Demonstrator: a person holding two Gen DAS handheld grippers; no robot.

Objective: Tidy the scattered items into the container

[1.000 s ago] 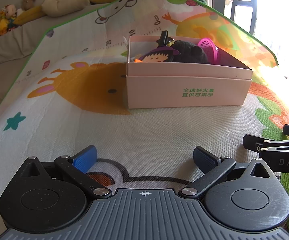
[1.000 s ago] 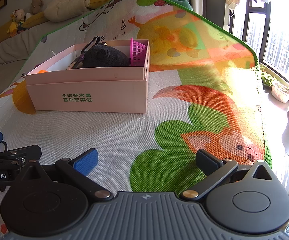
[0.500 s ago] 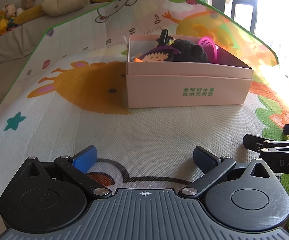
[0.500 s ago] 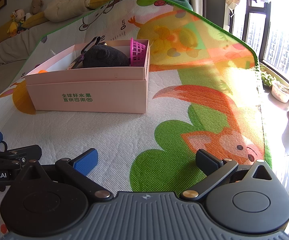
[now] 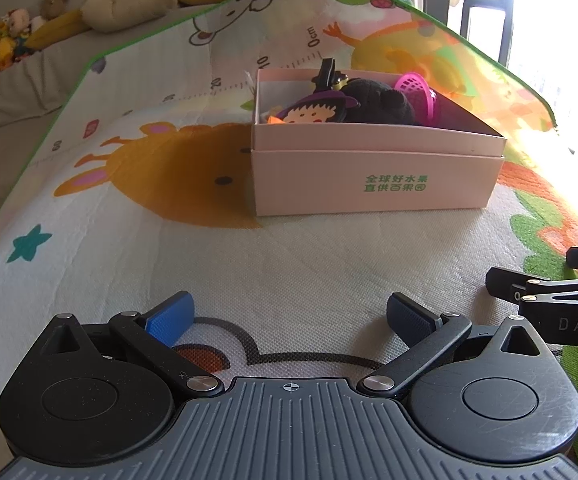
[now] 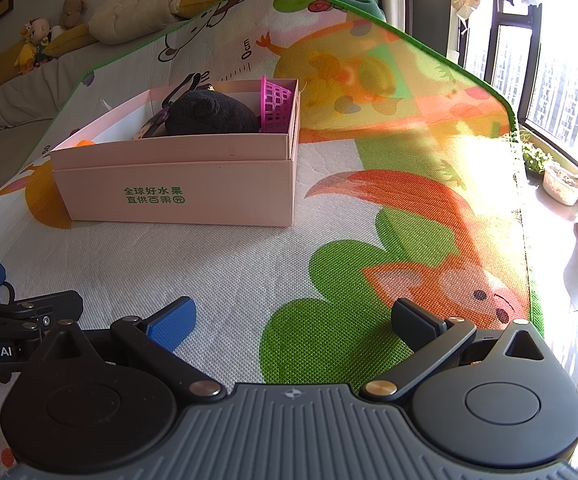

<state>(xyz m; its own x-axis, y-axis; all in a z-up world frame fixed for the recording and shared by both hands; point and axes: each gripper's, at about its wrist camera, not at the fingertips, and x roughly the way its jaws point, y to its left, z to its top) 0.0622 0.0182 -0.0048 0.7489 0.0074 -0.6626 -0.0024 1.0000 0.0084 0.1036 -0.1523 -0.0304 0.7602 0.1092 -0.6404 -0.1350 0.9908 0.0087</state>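
Note:
A pink cardboard box [image 5: 377,176] [image 6: 181,192] stands on the cartoon play mat [image 5: 289,264] [image 6: 329,220]. Inside it lie a black plush [image 5: 377,102] [image 6: 209,114], a magenta mesh basket [image 5: 417,94] [image 6: 277,102], a flat cartoon-girl toy [image 5: 313,110] and a small orange piece [image 6: 85,143]. My left gripper [image 5: 289,316] hovers low over the mat in front of the box, open, with nothing between its fingers. My right gripper [image 6: 293,320] is beside it to the right, also open with nothing held. Each gripper shows at the edge of the other's view.
A grey sofa [image 5: 5,92] with plush toys [image 6: 33,40] runs along the far left. The mat's right edge meets a bright floor with plant pots [image 6: 565,184] by a window [image 6: 561,80]. No loose items show on the mat between the grippers and the box.

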